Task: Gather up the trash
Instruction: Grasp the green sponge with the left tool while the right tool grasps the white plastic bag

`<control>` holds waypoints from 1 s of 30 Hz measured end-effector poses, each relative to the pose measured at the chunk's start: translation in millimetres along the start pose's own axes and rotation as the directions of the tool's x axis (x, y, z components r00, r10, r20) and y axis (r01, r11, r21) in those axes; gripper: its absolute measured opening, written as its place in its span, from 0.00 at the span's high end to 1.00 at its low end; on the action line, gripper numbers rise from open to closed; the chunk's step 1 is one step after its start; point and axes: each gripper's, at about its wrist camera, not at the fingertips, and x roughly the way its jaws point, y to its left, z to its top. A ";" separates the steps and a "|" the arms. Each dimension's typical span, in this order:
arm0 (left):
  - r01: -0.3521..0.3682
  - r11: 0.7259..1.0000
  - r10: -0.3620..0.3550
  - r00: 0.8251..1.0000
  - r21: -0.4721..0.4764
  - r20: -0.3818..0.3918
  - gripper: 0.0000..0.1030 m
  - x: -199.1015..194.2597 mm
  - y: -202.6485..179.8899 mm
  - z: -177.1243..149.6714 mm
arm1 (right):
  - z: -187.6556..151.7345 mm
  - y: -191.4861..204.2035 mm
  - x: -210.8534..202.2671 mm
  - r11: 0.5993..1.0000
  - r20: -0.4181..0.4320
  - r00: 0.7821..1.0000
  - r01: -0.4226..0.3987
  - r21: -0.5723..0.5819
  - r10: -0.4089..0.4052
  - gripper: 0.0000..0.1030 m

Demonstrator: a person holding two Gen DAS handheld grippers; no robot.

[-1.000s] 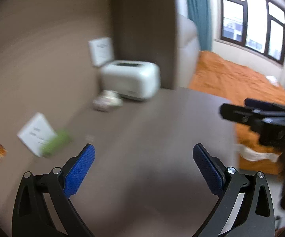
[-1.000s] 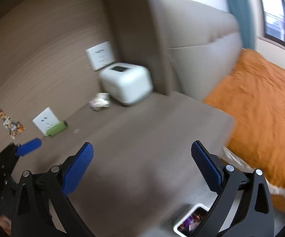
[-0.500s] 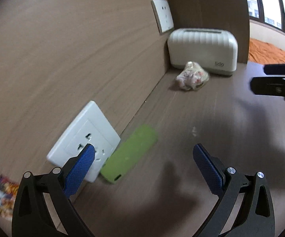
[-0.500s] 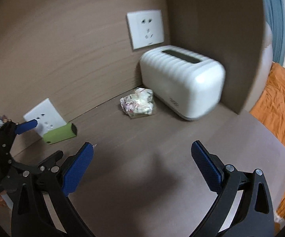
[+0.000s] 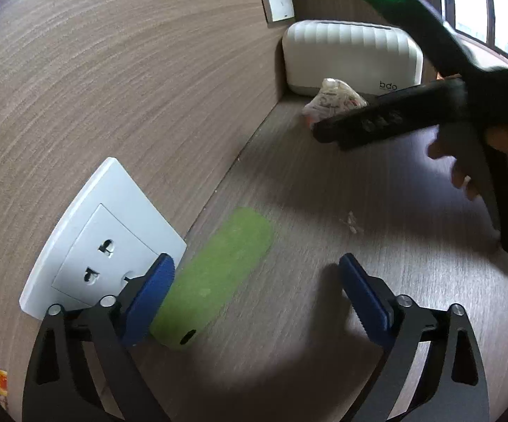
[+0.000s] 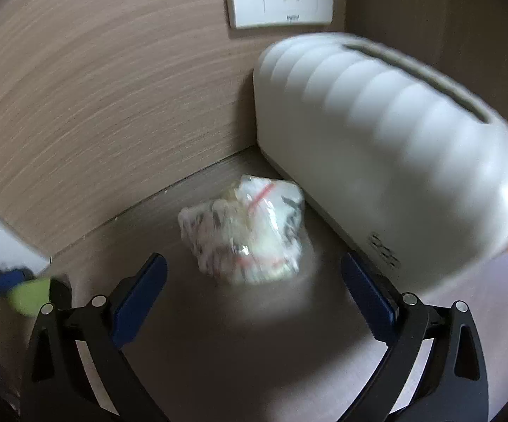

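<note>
Now my right gripper (image 6: 250, 293), fingers wide, faces the crumpled wrapper (image 6: 246, 230) lying against the white box (image 6: 387, 161); I may clip it. Left gripper (image 5: 254, 293) gapes by the green strip (image 5: 215, 277).

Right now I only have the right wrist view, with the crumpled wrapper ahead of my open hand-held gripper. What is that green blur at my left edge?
Observer: In the left wrist view it is a flat green bar with rounded ends. It lies on the table at the foot of the wall, below a white socket.
Operator: Is the left hand-held gripper holding it?
Observer: No. The left hand-held gripper is open. Its left finger is beside the bar's near end; I cannot tell whether it touches.
Operator: Any other trash out there?
Observer: One small pale scrap lies on the table to the right of the bar.
</note>
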 end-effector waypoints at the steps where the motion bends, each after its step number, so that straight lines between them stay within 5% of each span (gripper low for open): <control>1: -0.003 1.000 0.003 1.000 -0.002 0.001 0.18 -1.4 1.1 -1.0 | 3.2 -0.6 1.0 1.000 0.010 1.000 0.002 0.017 -0.003 0.07; 2: -0.006 1.000 0.006 1.000 -0.002 0.000 0.20 -2.5 2.0 -1.6 | 4.3 -0.7 1.6 0.999 0.014 1.000 0.000 0.041 0.000 0.07; 5: -0.017 1.000 0.017 1.000 -0.013 -0.004 0.35 -6.1 8.2 -1.8 | 5.2 8.4 -0.9 1.000 0.027 0.999 -0.027 -0.008 0.027 0.41; 7: 0.000 0.999 0.000 1.000 -0.034 -0.003 0.40 -8.9 12.0 -2.2 | 5.4 14.6 -0.9 0.999 0.023 1.000 -0.020 -0.045 0.021 0.45; 12: 0.053 0.999 -0.053 0.999 -0.011 -0.007 0.41 -14.6 5.0 -2.6 | -7.2 24.3 -14.0 0.994 0.010 0.998 -0.057 -0.098 0.058 0.45; 16: 0.030 0.990 -0.029 1.000 0.135 -0.002 0.36 0.7 -9.4 6.2 | -20.3 20.5 -27.4 0.992 0.004 0.998 -0.064 -0.110 0.065 0.45; 21: 0.186 0.982 -0.186 0.982 0.007 -0.044 0.49 16.7 5.7 19.0 | -33.4 9.8 -55.5 0.994 0.025 0.998 -0.054 -0.092 0.056 0.45; 27: 0.174 0.983 -0.176 0.984 -0.060 -0.036 0.73 3.0 -8.5 4.4 | -49.4 -14.0 -99.3 0.998 0.051 0.997 -0.056 -0.036 0.058 0.45; 30: 0.178 0.978 -0.184 0.982 -0.108 -0.044 0.76 -13.8 -18.8 -13.6 | -62.4 -22.4 -126.4 0.999 0.063 0.997 -0.051 -0.008 0.051 0.45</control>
